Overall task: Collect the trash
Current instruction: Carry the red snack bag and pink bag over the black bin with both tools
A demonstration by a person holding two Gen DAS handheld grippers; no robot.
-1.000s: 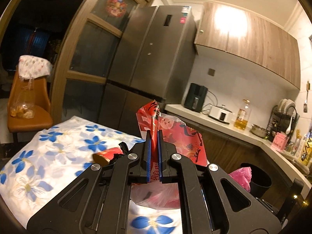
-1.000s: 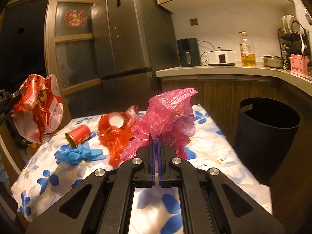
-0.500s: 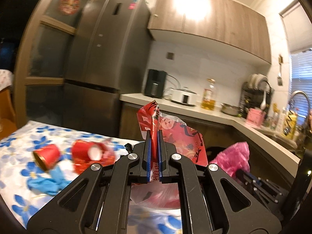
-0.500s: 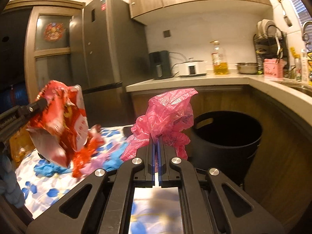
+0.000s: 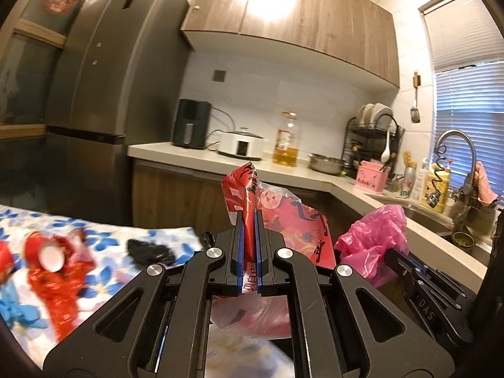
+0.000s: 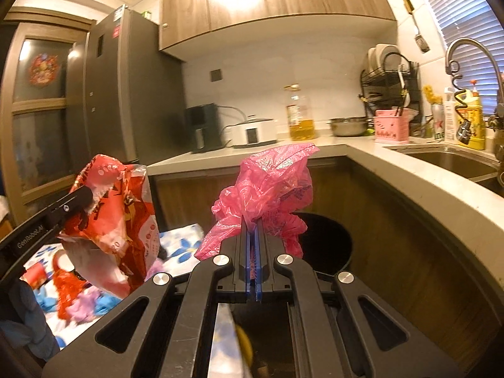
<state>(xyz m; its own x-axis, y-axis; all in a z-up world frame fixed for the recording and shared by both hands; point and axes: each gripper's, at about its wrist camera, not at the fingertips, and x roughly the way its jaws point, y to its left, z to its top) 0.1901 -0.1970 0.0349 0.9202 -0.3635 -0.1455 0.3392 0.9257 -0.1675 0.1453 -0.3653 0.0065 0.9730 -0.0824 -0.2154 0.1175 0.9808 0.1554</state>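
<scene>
Left tool (image 5: 249, 252): left wrist view, jaws clamped on red snack wrapper (image 5: 293, 220), which stands up out of the pads and droops below them.
Right tool, seen from left: right tool (image 5: 406, 264) low at right edge, pink plastic bag (image 5: 375, 236) bunched at its tip.
Tabletop: floral tabletop (image 5: 104, 236) off to left, blurred; red cup (image 5: 44, 249), red shreds, blue scrap and a dark lump lie on it.
Bin from left view: not clearly visible, hidden behind wrapper and tools.
Right tool, own view: right wrist view, blue pads nearly together, pinching the pink plastic bag, which puffs up above them.
Bin: black trash bin (image 6: 334, 242) on floor, straight ahead and below right tool, beside curved counter (image 6: 409, 176); rim partly hidden by pink bag.
Left tool, seen from right: at left edge, carrying red wrapper over tabletop edge.
Key relation: bin lies right of left tool, dead ahead of right tool; right hand judged nearer, likely drops first.
</scene>
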